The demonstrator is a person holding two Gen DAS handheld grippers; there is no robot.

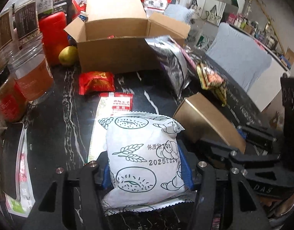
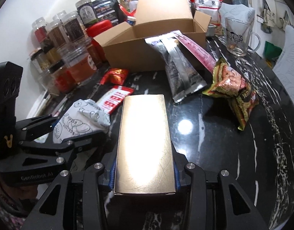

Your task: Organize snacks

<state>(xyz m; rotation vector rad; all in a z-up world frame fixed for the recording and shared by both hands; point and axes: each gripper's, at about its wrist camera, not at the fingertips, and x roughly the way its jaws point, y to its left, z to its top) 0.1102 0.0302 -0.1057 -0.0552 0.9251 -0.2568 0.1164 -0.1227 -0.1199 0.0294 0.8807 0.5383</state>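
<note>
My left gripper (image 1: 147, 169) is shut on a white snack packet (image 1: 141, 153) printed with bread drawings, held above the black marble table (image 1: 57, 115). It also shows in the right wrist view (image 2: 83, 118). My right gripper (image 2: 145, 174) is shut on a gold box (image 2: 145, 143), which also shows at the right of the left wrist view (image 1: 208, 120). An open cardboard box (image 1: 116, 38) stands at the back of the table (image 2: 147, 44). A red packet (image 1: 97, 82), a red-and-white sachet (image 1: 118, 103), a silver pouch (image 2: 179, 69) and a gold-red crinkled bag (image 2: 233, 88) lie loose.
Several clear jars (image 2: 70, 44) and a red container (image 1: 53, 36) stand at the left. A yellow fruit (image 1: 68, 55) lies beside the box. A glass mug (image 2: 239, 36) and a cashew bag (image 2: 206, 2) stand at the back right.
</note>
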